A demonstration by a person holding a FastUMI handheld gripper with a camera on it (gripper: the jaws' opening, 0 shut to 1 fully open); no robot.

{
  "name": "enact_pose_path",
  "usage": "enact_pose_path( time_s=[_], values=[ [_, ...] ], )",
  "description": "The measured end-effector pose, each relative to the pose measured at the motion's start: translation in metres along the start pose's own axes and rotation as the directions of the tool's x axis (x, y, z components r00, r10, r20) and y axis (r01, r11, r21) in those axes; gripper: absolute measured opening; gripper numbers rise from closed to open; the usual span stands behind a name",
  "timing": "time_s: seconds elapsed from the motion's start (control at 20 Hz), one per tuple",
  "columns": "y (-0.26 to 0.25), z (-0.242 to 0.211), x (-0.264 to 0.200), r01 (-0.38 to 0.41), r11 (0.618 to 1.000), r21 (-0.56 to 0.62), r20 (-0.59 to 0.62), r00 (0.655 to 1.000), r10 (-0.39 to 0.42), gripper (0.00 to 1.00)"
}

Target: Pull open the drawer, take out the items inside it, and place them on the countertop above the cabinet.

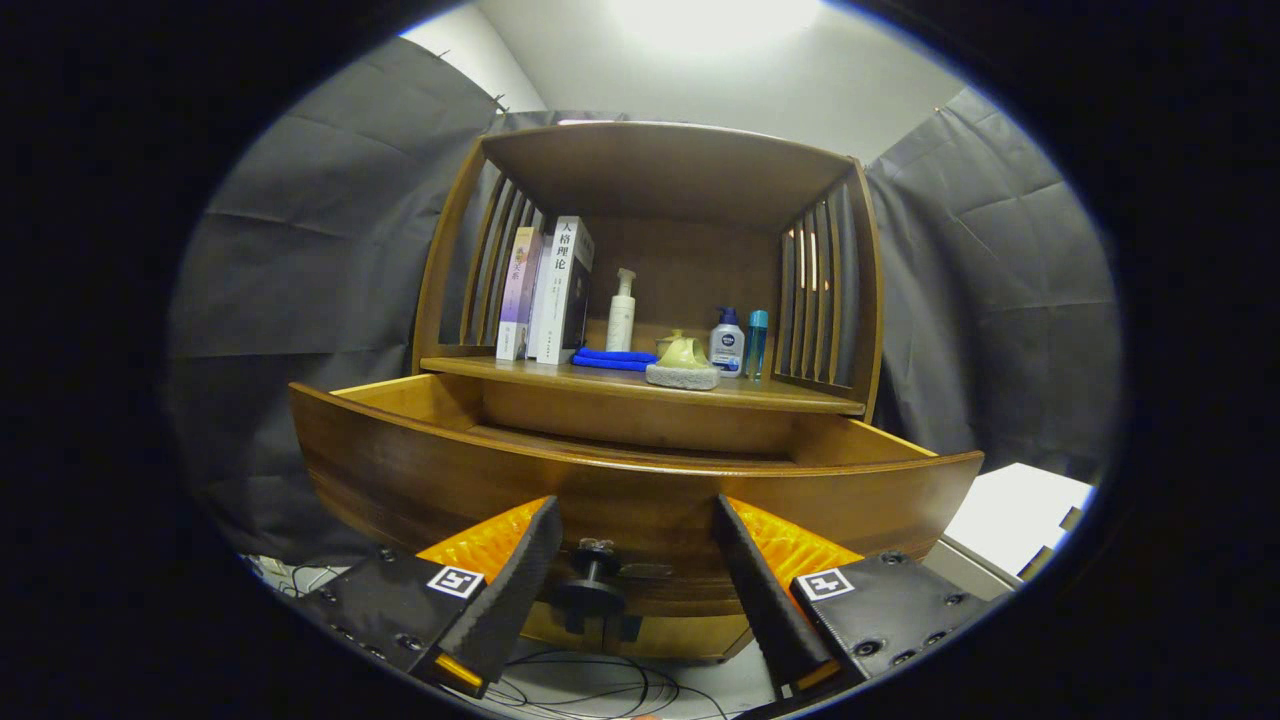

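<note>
Nearest to me are the two fingers of my gripper (632, 560), spread apart with a dark round knob (592, 592) standing in the gap between them. Neither finger touches the knob; both stand off to its sides, so I am holding nothing.

That knob sits on the wooden front of the drawer (640, 490), which is already pulled out toward me from the cabinet (650, 160). Over its front edge I see the side walls and a strip of the back, but the floor is hidden behind the front panel, so I cannot tell what lies inside.

Beyond the drawer, the countertop (780, 395) already carries a row of things: upright books (548, 290), a white pump bottle (621, 310), a folded blue cloth (612, 358), a yellowish lidded pot (684, 352) on a grey pad, a small white bottle with a blue cap (727, 342) and a slim blue tube (756, 343).

I judge the opening step to be done, or nearly so, and the taking-out step comes next. For that I need to rise above the front panel and tilt down to look inside before I choose a grasp. When placing, I should aim for the bare stretch of countertop at the front right, away from the bottles, which could tip easily.
</note>
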State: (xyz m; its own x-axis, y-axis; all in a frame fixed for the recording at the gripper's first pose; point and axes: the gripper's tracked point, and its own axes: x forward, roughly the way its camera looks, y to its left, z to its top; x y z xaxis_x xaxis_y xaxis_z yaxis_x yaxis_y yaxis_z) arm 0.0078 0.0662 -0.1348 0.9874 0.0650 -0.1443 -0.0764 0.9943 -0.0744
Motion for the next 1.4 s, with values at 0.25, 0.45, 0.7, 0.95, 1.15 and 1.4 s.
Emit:
enact_pose_path(
  time_s=[0.25,0.45,0.7,0.95,1.15,1.4],
  values=[
    [-0.001,0.008,0.017,0.009,1.0,0.021,0.0,1.0,-0.009,0.98],
    [-0.001,0.009,0.034,0.013,0.999,0.041,-0.015,1.0,-0.012,0.98],
    [-0.001,0.011,0.054,0.02,0.999,0.045,-0.013,1.0,-0.02,0.98],
    [-0.002,0.013,0.079,0.021,0.998,0.052,-0.03,0.999,-0.019,0.98],
    [-0.002,0.014,0.098,0.024,0.998,0.055,-0.043,0.999,-0.022,0.98],
    [-0.002,0.015,0.118,0.029,0.999,0.026,-0.041,0.999,-0.027,0.98]
  ],
)
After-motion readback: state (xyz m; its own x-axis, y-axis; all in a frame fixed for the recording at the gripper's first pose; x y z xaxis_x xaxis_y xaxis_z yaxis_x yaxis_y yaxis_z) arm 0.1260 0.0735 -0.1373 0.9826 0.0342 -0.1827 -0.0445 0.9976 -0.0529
